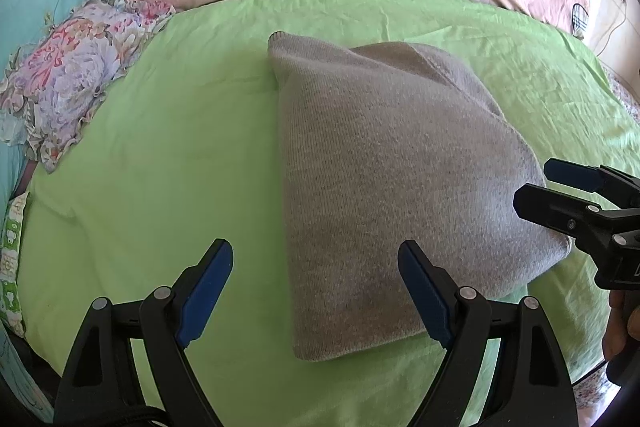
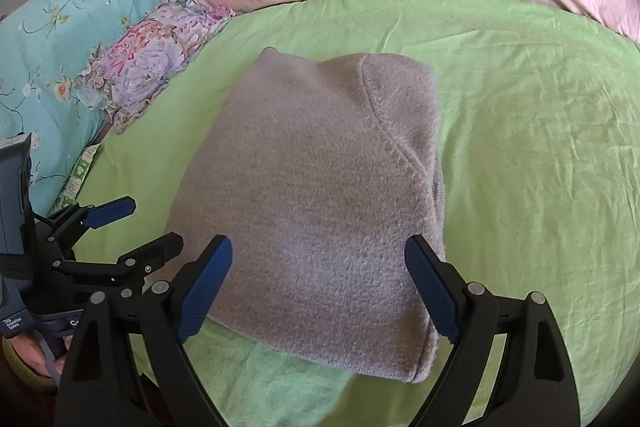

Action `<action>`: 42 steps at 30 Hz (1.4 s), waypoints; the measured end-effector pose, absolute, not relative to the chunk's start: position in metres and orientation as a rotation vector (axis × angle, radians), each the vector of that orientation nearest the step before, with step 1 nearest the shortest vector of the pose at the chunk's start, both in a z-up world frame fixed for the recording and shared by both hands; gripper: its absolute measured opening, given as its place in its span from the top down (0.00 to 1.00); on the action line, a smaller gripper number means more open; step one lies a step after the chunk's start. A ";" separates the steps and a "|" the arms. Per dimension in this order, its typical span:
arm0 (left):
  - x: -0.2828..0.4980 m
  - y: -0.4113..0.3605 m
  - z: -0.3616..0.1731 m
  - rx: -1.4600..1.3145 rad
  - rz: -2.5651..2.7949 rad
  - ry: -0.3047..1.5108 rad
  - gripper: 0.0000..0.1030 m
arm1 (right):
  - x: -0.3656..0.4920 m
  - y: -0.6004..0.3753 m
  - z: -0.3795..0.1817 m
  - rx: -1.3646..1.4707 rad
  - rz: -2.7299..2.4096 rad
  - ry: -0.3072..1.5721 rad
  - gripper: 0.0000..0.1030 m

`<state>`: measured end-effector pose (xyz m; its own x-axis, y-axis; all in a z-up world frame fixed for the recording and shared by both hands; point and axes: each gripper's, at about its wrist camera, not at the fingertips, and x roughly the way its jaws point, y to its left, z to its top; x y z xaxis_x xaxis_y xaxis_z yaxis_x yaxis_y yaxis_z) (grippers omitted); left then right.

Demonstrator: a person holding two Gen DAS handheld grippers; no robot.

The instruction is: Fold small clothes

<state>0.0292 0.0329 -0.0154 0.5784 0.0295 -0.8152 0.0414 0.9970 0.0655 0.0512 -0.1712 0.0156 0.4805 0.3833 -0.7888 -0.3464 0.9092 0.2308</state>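
Grey knit garment [image 1: 384, 167] sits folded mid-frame on green sheet [image 1: 180, 147], left gripper [image 1: 316, 291] and right gripper [image 2: 320, 287] both spread, empty; fold looks done, next likely set aside.

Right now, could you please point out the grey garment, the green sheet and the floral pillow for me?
grey garment [image 2: 320, 195]: right wrist view, middle of its folded top face.
green sheet [image 2: 540, 147]: right wrist view, bare stretch right of the garment.
floral pillow [image 1: 72, 83]: left wrist view, centre of its purple flower print.
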 end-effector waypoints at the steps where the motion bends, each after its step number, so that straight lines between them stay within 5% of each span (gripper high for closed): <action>1: 0.029 0.033 -0.015 0.081 -0.007 0.953 0.17 | 0.052 -0.171 0.016 0.041 0.447 0.973 0.14; 42: 0.040 0.029 -0.012 0.075 -0.030 0.960 0.17 | 0.060 -0.179 0.015 0.053 0.448 0.978 0.14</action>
